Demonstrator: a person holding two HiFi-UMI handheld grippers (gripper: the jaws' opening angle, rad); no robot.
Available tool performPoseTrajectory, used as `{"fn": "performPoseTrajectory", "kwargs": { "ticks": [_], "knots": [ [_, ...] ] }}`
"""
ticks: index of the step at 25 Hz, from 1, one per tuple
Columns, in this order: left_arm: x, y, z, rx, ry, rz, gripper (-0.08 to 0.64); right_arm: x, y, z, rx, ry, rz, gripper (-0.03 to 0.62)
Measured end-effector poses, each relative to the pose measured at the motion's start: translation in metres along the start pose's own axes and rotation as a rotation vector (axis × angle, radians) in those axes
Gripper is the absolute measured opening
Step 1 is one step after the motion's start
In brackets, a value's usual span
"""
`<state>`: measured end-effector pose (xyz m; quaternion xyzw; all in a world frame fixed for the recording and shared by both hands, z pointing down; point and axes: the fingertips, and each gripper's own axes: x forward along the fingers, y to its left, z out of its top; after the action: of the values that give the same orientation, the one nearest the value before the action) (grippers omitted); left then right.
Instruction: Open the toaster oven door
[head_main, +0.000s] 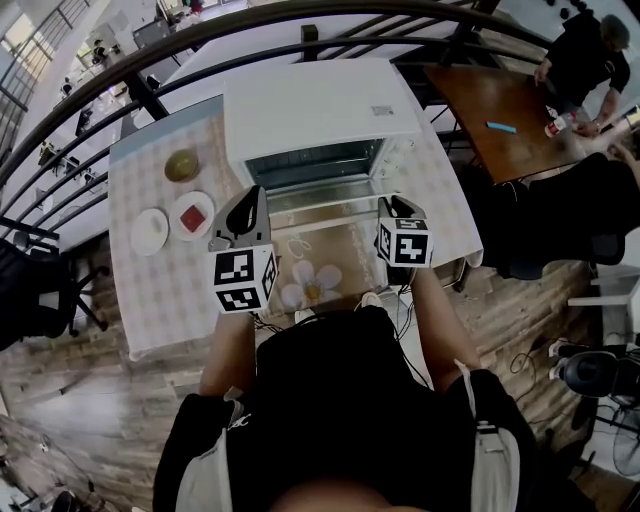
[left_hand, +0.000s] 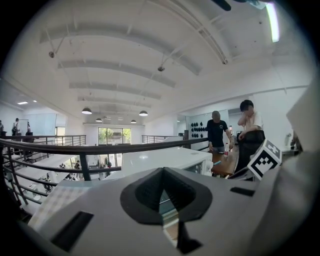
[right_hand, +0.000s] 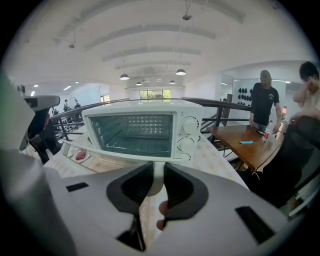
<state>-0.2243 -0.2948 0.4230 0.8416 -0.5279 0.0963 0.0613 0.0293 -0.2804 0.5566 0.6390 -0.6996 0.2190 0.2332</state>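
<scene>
A white toaster oven (head_main: 320, 110) stands at the back of the checked table (head_main: 160, 310). Its glass door (head_main: 322, 201) hangs down open, and the empty inside (right_hand: 132, 131) shows with its rack. My right gripper (right_hand: 155, 181) is at the right end of the white door handle (right_hand: 117, 154), and the handle's end post fills the gap between its dark pads (right_hand: 134, 186). In the head view this gripper (head_main: 397, 208) sits at the door's front right corner. My left gripper (head_main: 250, 202) hovers at the door's left front, tips together and holding nothing. Over its jaws, the left gripper (left_hand: 162, 199) sees the oven top (left_hand: 162, 159).
Left of the oven are a brownish bowl (head_main: 181, 165), an empty white plate (head_main: 150, 230) and a plate with something red (head_main: 192, 215). A black railing (head_main: 150, 95) runs behind the table. To the right, people stand at a brown table (head_main: 495, 115).
</scene>
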Motion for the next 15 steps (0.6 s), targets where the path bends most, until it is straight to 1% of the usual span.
{"fn": "performPoseTrajectory", "kwargs": {
  "ticks": [6,12,15],
  "knots": [
    [0.004,-0.007,0.0,0.012,0.006,-0.022,0.012,-0.005,0.001,-0.023,-0.003,0.029,-0.011,0.071],
    [0.008,-0.018,-0.001,0.019,0.015,-0.034,0.013,-0.008,0.001,-0.044,0.001,0.067,0.005,0.069],
    [0.009,-0.022,-0.001,0.026,0.018,-0.038,0.013,-0.009,0.001,-0.052,-0.01,0.063,-0.007,0.069]
  ]
}}
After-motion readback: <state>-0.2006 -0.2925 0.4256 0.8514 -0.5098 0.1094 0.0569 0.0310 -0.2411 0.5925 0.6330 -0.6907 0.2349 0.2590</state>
